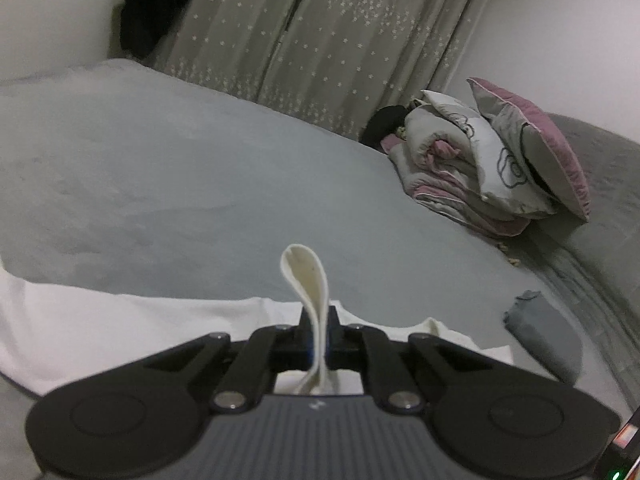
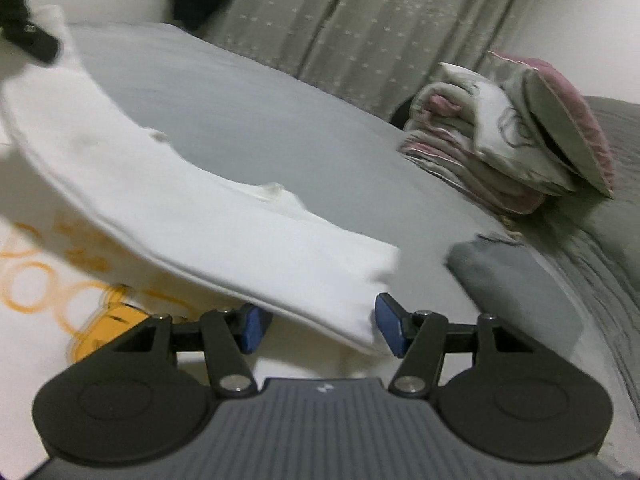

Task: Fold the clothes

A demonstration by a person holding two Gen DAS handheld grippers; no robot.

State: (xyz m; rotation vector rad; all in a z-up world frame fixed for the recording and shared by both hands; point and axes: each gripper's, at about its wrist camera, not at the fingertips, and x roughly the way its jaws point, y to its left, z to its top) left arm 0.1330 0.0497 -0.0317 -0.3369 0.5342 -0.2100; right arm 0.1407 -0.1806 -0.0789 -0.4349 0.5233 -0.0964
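Left gripper (image 1: 317, 340) pinched tight on a looped edge of the white garment (image 2: 192, 216), stretched from upper left to lower centre of the right view, its free corner between the right gripper's (image 2: 316, 326) parted, untouching pads.

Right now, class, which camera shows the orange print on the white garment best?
The right wrist view: the orange print shows at lower left on the white garment. The left wrist view shows only plain white cloth, no print.
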